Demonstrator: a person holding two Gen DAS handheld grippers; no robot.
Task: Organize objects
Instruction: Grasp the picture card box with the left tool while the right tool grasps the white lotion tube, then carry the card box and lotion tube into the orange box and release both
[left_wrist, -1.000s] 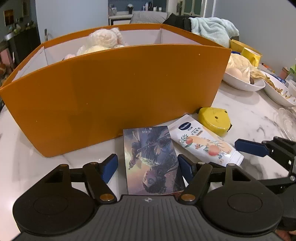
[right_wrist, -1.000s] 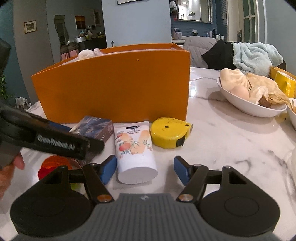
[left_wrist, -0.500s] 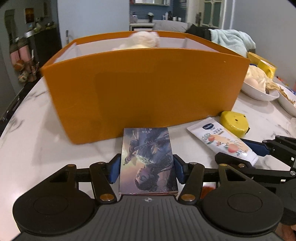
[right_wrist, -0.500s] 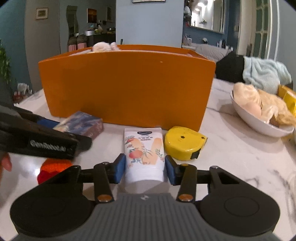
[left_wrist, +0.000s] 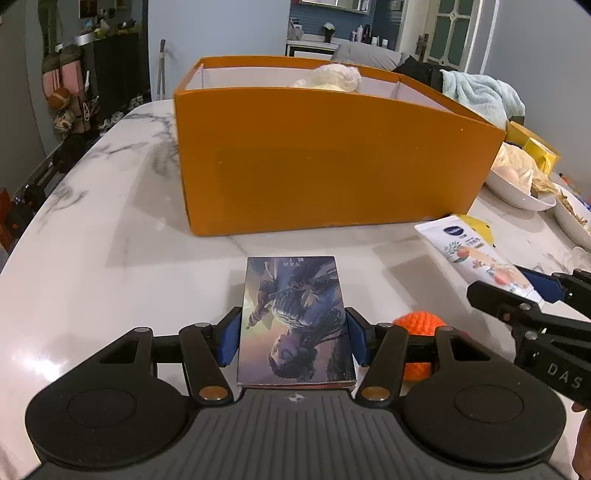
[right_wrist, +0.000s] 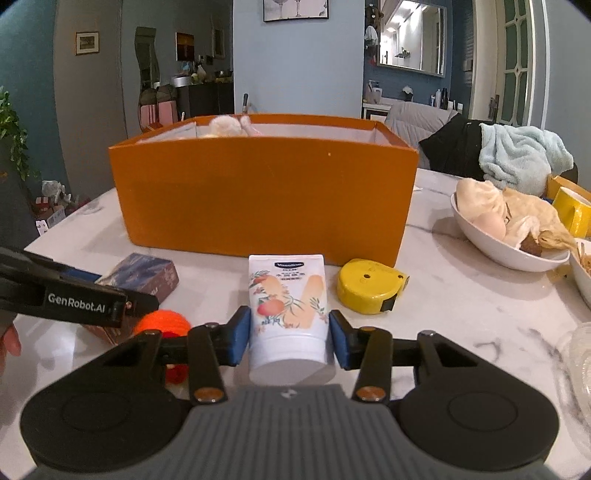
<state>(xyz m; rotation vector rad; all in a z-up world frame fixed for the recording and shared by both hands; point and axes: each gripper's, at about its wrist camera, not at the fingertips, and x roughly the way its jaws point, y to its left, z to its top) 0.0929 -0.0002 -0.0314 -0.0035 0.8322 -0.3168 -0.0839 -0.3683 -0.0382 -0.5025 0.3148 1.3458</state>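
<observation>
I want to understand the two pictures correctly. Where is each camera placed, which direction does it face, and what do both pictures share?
Left wrist: on the left claw, facing the orange box over the table; its claw is shut on the picture box; the right claw enters at right.
Right wrist: on the right claw, facing the same box's long side; shut on the lotion tube; the left claw and a fingertip show at left.
Shared: orange box, tube, picture box, orange yarn ball, yellow tape measure.

Card box (left_wrist: 295, 321), tube (right_wrist: 287, 306), tape measure (right_wrist: 369, 286) before storage box (right_wrist: 264, 195); bowl (right_wrist: 498, 247) right.
</observation>
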